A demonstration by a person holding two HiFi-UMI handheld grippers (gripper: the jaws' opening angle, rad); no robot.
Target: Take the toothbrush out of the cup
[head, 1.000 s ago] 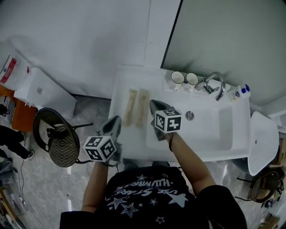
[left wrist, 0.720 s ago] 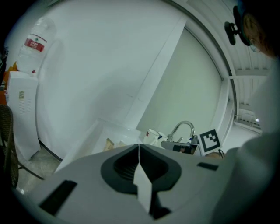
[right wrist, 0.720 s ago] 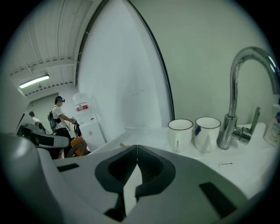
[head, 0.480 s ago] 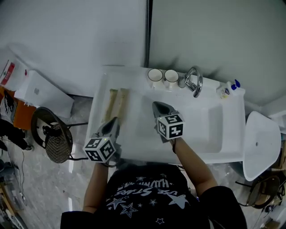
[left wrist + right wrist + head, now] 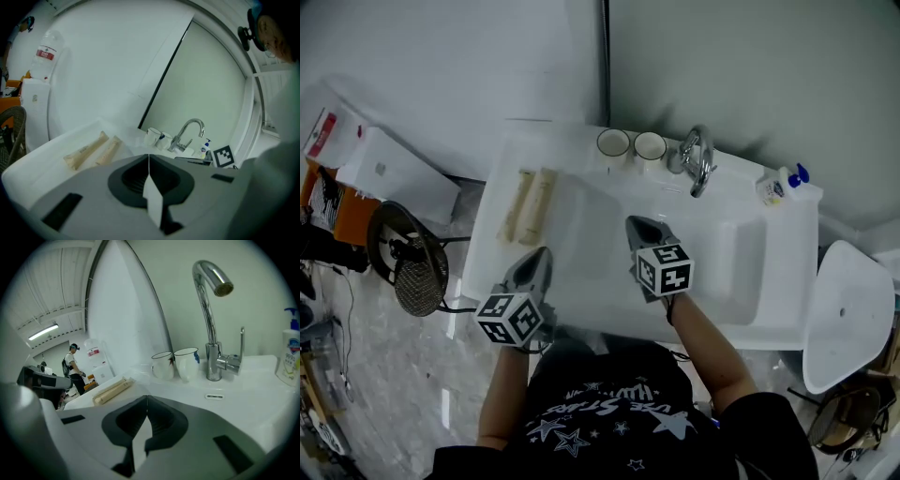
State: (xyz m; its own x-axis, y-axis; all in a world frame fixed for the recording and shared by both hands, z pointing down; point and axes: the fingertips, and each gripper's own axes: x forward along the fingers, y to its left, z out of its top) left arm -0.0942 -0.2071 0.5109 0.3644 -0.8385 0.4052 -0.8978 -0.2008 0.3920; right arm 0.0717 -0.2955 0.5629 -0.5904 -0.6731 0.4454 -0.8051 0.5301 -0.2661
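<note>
Here, two round, glazed white cups (image 5: 613,143) stand side by side on the back rim of the smooth white sink (image 5: 736,267), just left of the curved chrome tap (image 5: 696,159), the toothbrush too small to make out, while the left gripper (image 5: 544,251) and right gripper (image 5: 631,222), jaws pressed together on nothing, tilt slightly downward at the sink's front.

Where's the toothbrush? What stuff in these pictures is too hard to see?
- Toothbrush: none made out. The cups are tiny in the head view; the gripper views show only their sides.
- Packets: print too small in every view.
- Soap bottle: cut off by the right gripper view's edge.
- Sink basin: middle hidden by the right gripper in the head view.
</note>
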